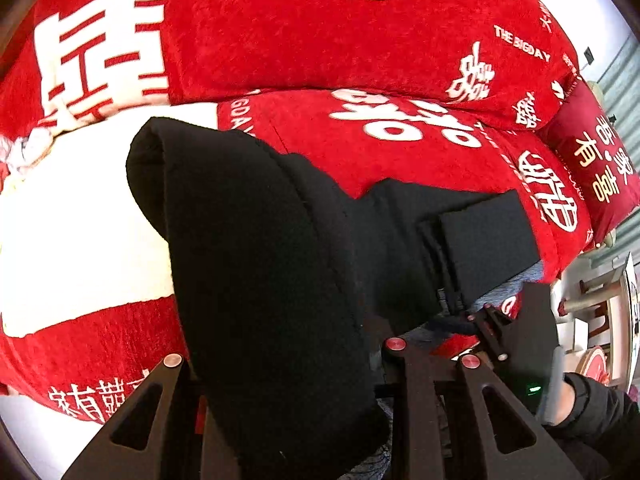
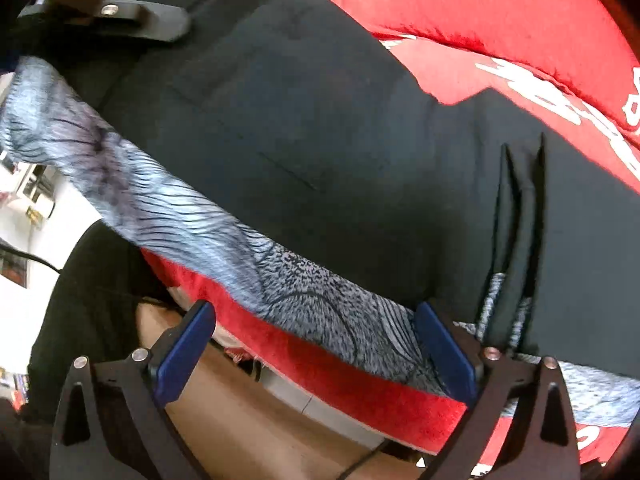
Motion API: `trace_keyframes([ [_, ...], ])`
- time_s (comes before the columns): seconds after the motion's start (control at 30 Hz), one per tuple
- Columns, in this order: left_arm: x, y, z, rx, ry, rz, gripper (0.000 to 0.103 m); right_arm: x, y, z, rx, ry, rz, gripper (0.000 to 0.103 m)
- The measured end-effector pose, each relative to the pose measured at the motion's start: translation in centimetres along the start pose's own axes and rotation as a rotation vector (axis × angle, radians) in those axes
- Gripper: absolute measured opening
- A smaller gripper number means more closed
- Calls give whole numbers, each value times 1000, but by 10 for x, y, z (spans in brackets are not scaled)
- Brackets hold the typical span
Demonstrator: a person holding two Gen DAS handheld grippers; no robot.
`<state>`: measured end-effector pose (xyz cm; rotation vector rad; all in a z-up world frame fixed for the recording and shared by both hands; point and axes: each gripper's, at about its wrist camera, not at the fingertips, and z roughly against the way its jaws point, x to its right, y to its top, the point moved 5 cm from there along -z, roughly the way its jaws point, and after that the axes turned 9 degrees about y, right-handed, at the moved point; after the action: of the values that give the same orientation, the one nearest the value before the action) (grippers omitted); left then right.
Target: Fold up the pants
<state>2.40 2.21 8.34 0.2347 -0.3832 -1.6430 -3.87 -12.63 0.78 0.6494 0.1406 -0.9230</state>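
Observation:
The black pants (image 1: 256,240) lie folded on a red bedspread (image 1: 320,40) with white characters. In the left wrist view a thick fold of the pants drapes over and between my left gripper's arms (image 1: 280,368), hiding the fingertips. The right gripper (image 1: 496,332) shows at the right, at the pants' edge. In the right wrist view the pants (image 2: 320,140) fill the middle, with a grey patterned lining (image 2: 200,232) along their near edge. My right gripper (image 2: 316,348) is open, its blue pads (image 2: 184,348) apart at the bed's edge. The left gripper's finger (image 2: 120,16) lies on the pants at upper left.
A dark red cushion (image 1: 592,168) with gold characters sits at the bed's right end. A white patch of the bedspread (image 1: 72,232) lies left of the pants. Wooden floor (image 2: 248,420) and furniture show below the bed's edge.

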Motion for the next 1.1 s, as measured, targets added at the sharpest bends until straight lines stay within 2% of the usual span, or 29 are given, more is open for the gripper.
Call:
trace_keyframes([
  [0.1,29,8,17,26,-3,-52,28,17,6,48,112,-36,-4,101],
  [0.23,88,23,33,49,-15,-145,28,79,1,114,232,-140,-118,101],
  [0.33,128,33,37,47,-25,-205,27,137,-22,149,264,-265,-233,101],
  [0.47,193,54,46,44,-30,-302,25,186,-42,176,306,-318,-362,101],
  [0.57,237,71,44,33,-28,-358,22,211,-51,184,319,-348,-407,101],
  [0.67,276,77,18,-25,-35,-397,21,229,-57,187,297,-385,-429,101],
  [0.9,325,57,-92,-192,-20,-396,21,246,-87,181,261,-395,-455,101],
  [0.97,328,49,-111,-215,-17,-394,21,246,-93,179,248,-412,-447,101],
  [1.1,332,44,-116,-203,-21,-402,21,246,-103,174,214,-460,-431,101],
])
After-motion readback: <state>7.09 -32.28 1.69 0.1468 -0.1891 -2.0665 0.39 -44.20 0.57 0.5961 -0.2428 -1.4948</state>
